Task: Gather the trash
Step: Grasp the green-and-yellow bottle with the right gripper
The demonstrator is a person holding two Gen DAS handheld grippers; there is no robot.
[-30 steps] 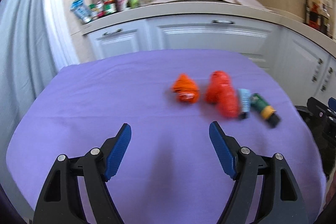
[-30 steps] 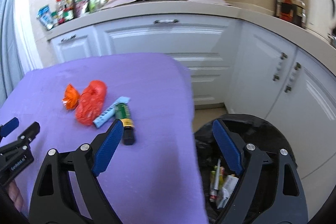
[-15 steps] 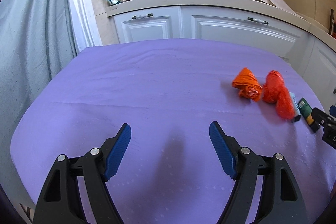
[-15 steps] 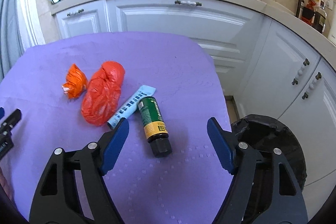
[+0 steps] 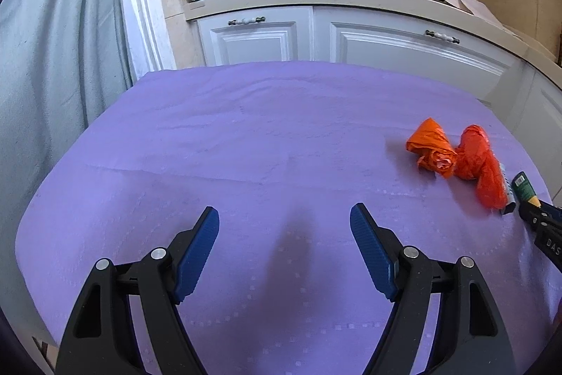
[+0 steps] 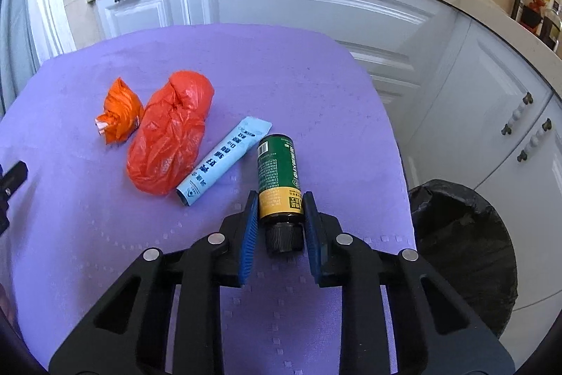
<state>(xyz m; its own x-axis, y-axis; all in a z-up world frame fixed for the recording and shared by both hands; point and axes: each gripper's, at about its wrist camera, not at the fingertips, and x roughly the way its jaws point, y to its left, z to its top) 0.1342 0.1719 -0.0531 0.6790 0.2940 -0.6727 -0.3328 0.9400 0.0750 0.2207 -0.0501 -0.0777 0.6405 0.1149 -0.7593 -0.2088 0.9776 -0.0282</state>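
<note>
My right gripper [image 6: 281, 220] is clamped on the bottle [image 6: 280, 180], pads pressing its yellow band, cap toward me, on the purple table [image 6: 281, 65]. My left gripper [image 5: 284, 248] hangs spread wide over bare cloth. I count one bottle, one blue tube [image 6: 223, 162], two orange bags [image 6: 168, 137] [image 6: 121, 115], one bin [image 6: 463, 248].

You see a dark green bottle with yellow band and black cap [image 6: 280, 178], a pale blue printed tube [image 6: 223, 160], two orange-red crumpled plastic bags [image 6: 168, 136], and purple dotted cloth [image 6: 105, 234].
</note>
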